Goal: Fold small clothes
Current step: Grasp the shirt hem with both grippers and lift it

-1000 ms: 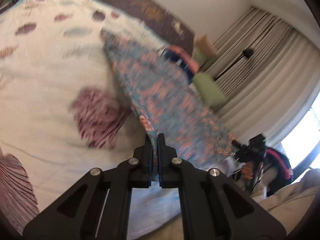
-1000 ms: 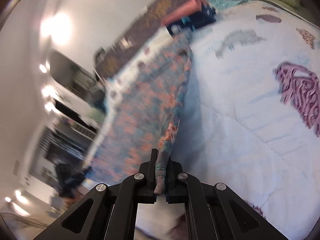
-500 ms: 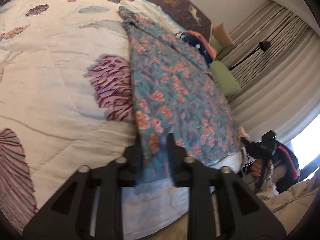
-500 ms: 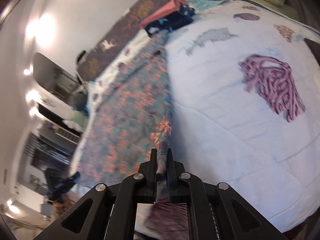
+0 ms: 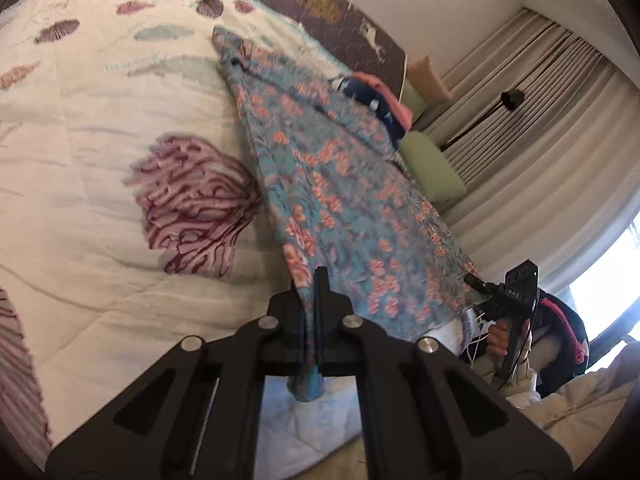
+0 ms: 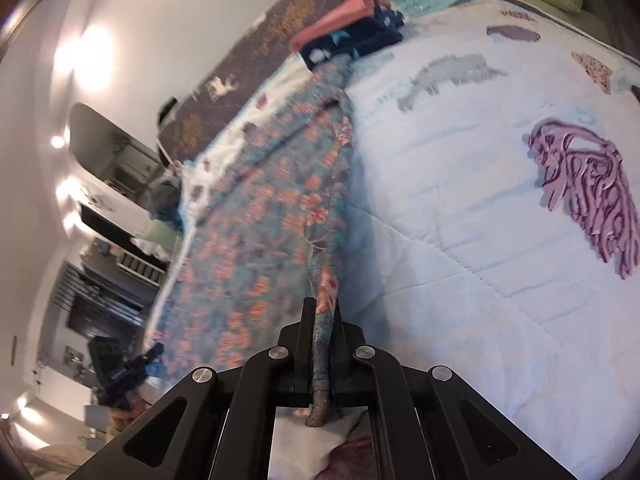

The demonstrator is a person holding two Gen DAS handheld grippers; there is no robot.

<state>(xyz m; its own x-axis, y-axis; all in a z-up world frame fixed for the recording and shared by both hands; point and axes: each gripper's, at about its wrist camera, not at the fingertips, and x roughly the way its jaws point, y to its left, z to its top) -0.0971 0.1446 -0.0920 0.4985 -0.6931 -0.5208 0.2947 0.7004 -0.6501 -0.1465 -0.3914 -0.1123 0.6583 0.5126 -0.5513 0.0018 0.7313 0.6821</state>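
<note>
left wrist: low, close over bedspread (image 5: 80, 160) | right wrist: likewise | shared: floral garment (image 5: 340, 208)

Teal floral garment (image 5: 340, 200) w/ orange blooms, stretched taut, far end on bed

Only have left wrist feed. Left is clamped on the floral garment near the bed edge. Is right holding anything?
Observer: Yes. The right gripper is shut on another edge of the same floral garment.
Operator: Cloth between them flat on the bed?
Observer: Right view shows it spread from the gripper toward the folded stack, over the quilt; whether it touches is unclear.
Operator: What's on that side of the room?
Observer: White shelving and wall lights, not curtains.
</note>
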